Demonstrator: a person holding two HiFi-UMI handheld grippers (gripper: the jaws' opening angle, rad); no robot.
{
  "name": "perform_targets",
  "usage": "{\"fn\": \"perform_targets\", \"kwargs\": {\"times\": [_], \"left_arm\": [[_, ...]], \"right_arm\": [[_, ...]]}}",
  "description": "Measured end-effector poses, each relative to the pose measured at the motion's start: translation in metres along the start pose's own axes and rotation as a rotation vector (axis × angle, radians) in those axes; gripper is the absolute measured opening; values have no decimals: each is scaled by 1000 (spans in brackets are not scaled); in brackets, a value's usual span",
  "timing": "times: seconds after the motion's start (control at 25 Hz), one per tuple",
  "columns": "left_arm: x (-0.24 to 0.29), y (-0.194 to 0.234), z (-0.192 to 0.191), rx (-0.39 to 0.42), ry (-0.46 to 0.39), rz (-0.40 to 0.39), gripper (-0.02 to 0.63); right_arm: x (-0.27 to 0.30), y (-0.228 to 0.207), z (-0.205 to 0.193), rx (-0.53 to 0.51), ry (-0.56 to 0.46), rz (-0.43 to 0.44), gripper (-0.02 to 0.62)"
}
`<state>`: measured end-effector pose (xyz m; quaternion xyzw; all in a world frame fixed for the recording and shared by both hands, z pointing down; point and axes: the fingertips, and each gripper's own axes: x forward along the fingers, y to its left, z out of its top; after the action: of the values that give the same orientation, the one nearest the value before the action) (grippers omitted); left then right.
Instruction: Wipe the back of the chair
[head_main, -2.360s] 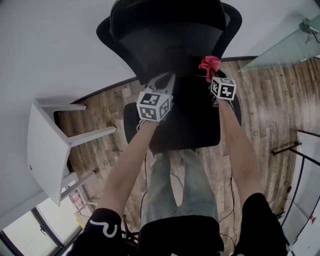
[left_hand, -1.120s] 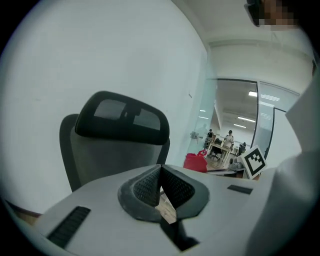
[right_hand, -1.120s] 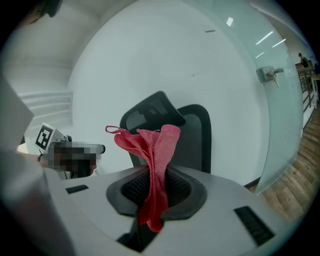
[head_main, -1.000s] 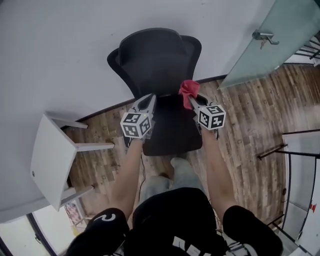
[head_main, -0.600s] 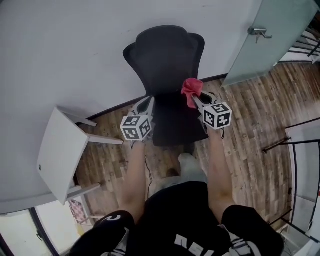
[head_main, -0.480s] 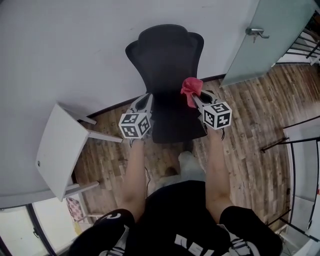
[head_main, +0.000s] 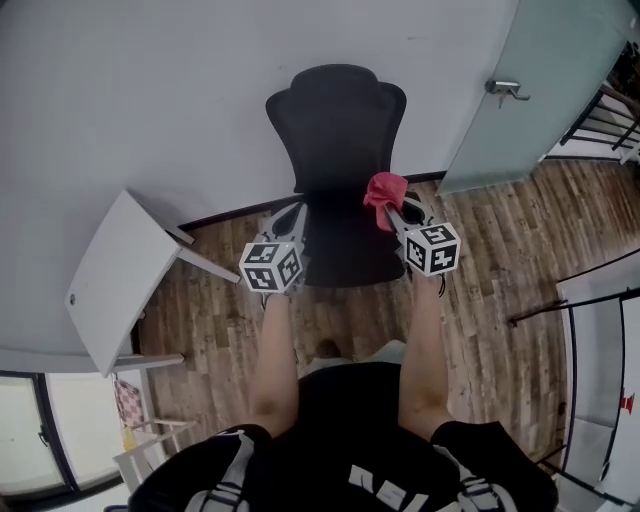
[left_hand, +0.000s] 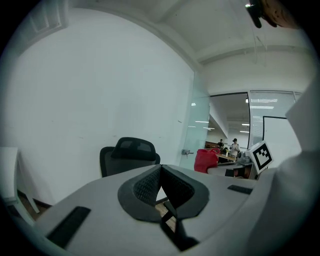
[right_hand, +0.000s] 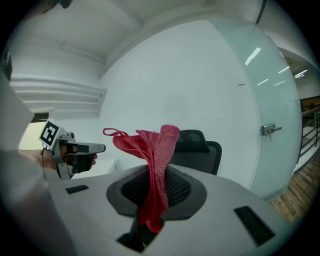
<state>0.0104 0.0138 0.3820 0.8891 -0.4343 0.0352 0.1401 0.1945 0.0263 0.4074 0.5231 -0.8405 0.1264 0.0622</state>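
Note:
A black office chair (head_main: 335, 125) stands against the white wall, its backrest facing me and its seat (head_main: 340, 255) between my two grippers. My right gripper (head_main: 392, 207) is shut on a red cloth (head_main: 384, 189) that sticks up from its jaws over the seat's right edge. The right gripper view shows the cloth (right_hand: 157, 160) pinched between the pads, with the chair (right_hand: 197, 150) behind it. My left gripper (head_main: 296, 212) hovers at the seat's left edge, shut and holding nothing; its pads (left_hand: 150, 184) meet with the chair (left_hand: 129, 152) beyond. Neither gripper touches the backrest.
A white table (head_main: 120, 275) leans near the wall at the left. To the right of the chair is a frosted glass door (head_main: 520, 90) with a metal handle (head_main: 505, 88). Wooden floor surrounds the chair. Dark railings (head_main: 600, 300) run at the far right.
I have backed away from the chair, which now looks smaller and farther off. Both grippers have come back with me, over the seat's near edges. The red cloth stays in the right gripper.

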Motion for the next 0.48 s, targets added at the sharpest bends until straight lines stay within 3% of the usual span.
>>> {"fn": "perform_targets", "kwargs": {"times": [0.2,0.48], "left_arm": [[5,-36,2,-1,-29,49,24],[28,-94,2,20,-27,56,23]], "right_arm": [[-27,-23,3,-43,6,29,75],[-60,-64,5,-44,39,65,75]]}}
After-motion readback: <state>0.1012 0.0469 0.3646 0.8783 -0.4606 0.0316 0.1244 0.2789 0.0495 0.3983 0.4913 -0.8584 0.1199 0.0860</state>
